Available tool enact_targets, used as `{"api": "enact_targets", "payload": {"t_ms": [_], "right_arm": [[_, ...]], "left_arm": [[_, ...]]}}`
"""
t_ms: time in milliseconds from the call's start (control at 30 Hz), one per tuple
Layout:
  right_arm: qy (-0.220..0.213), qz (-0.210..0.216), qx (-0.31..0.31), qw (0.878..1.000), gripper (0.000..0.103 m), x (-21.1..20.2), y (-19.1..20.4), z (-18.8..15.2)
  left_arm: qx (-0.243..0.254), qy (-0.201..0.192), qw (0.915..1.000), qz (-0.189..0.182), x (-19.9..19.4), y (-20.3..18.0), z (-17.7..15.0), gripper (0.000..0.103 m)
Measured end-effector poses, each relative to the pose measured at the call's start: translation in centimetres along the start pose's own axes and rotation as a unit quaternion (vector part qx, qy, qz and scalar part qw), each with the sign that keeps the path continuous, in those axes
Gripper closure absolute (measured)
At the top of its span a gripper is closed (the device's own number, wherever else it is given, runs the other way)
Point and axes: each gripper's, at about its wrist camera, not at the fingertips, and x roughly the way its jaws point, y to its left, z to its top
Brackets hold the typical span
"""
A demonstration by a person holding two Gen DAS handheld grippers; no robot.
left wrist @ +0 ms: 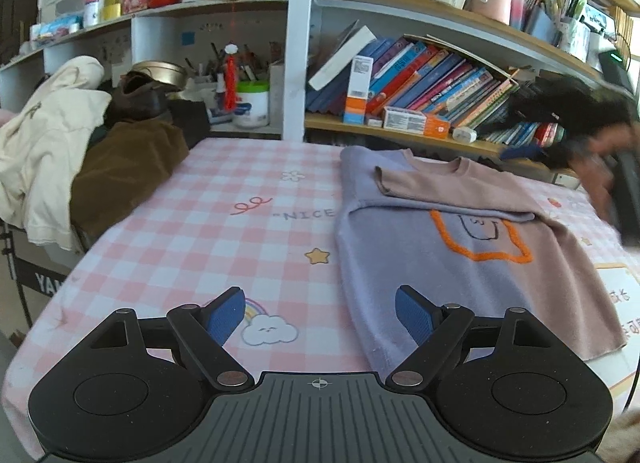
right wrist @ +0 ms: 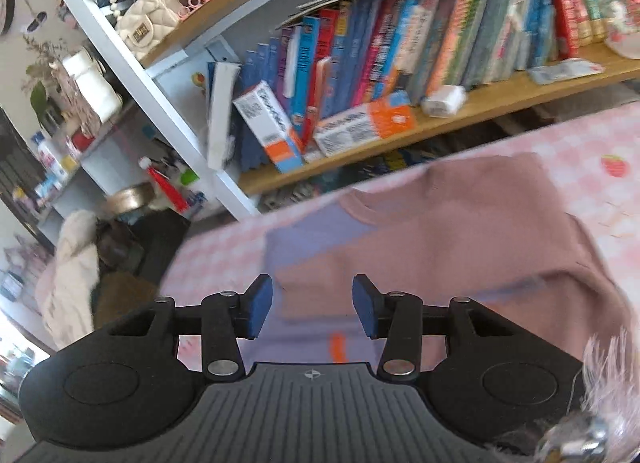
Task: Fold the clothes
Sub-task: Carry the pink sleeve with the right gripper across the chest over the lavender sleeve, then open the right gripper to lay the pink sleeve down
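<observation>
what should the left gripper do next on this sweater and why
Probably reach the left gripper forward to the sweater's unfolded near hem. Its jaws stand open and empty, the mauve half is already folded across the lavender, and the right gripper is open, holding nothing.

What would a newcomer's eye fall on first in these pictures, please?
Most likely the sweater, lilac on one half and dusty pink on the other with an orange outline on its front, lying partly folded on the pink checked tablecloth. Behind the table, the crowded shelf of colourful books draws attention, and at the left a heap of cream and brown clothes.
</observation>
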Motion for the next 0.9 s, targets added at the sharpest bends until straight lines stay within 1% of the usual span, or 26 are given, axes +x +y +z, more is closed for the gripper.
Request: {"api": "enact_targets", "payload": {"t_ms": [100, 200, 267, 367, 433, 567, 633, 700, 800, 833, 900], "right_arm": [[-0.003, -0.025, -0.012, 1.000, 0.061, -2.7, -1.8, -1.9], [-0.010, -0.059, -0.041, 0.997, 0.060, -5.1, -3.2, -3.8], [-0.013, -0.084, -0.062, 0.994, 0.058, -6.5, -3.9, -5.2], [-0.005, -0.128, -0.104, 0.986, 0.053, -8.4, -4.7, -7.6], [0.003, -0.142, -0.115, 0.983, 0.052, -9.3, -5.4, -9.0], [0.023, -0.143, -0.099, 0.985, 0.051, -10.5, -7.3, -10.8], [0.023, -0.144, -0.087, 0.986, 0.051, -11.0, -8.0, -11.1], [0.022, -0.141, -0.076, 0.987, 0.051, -11.7, -8.7, -11.0], [0.018, -0.140, -0.071, 0.987, 0.051, -12.7, -9.6, -11.3], [0.018, -0.142, -0.070, 0.987, 0.051, -12.9, -9.9, -11.4], [0.021, -0.143, -0.069, 0.987, 0.051, -13.5, -10.6, -12.0]], "left_arm": [[0.000, 0.008, 0.9999, -0.011, 0.8, -0.4, 0.2, 0.018], [0.004, 0.022, 0.9996, -0.018, 1.7, -1.3, 0.2, 0.018], [0.011, 0.033, 0.9992, -0.019, 2.4, -2.2, 0.1, 0.018], [0.022, 0.040, 0.9985, -0.030, 2.9, -3.5, 0.1, 0.018], [0.027, 0.041, 0.9982, -0.036, 2.9, -4.5, 0.2, 0.018], [0.028, 0.047, 0.9978, -0.037, 3.1, -5.8, 0.3, 0.018], [0.024, 0.053, 0.9975, -0.041, 3.2, -6.2, 0.4, 0.018], [0.017, 0.067, 0.9969, -0.038, 3.2, -6.4, 0.4, 0.018], [0.013, 0.086, 0.9959, -0.026, 3.2, -6.3, 0.3, 0.018], [0.012, 0.091, 0.9956, -0.015, 3.2, -6.2, 0.2, 0.016], [0.008, 0.102, 0.9947, 0.012, 3.3, -6.2, -0.2, 0.015]]}}
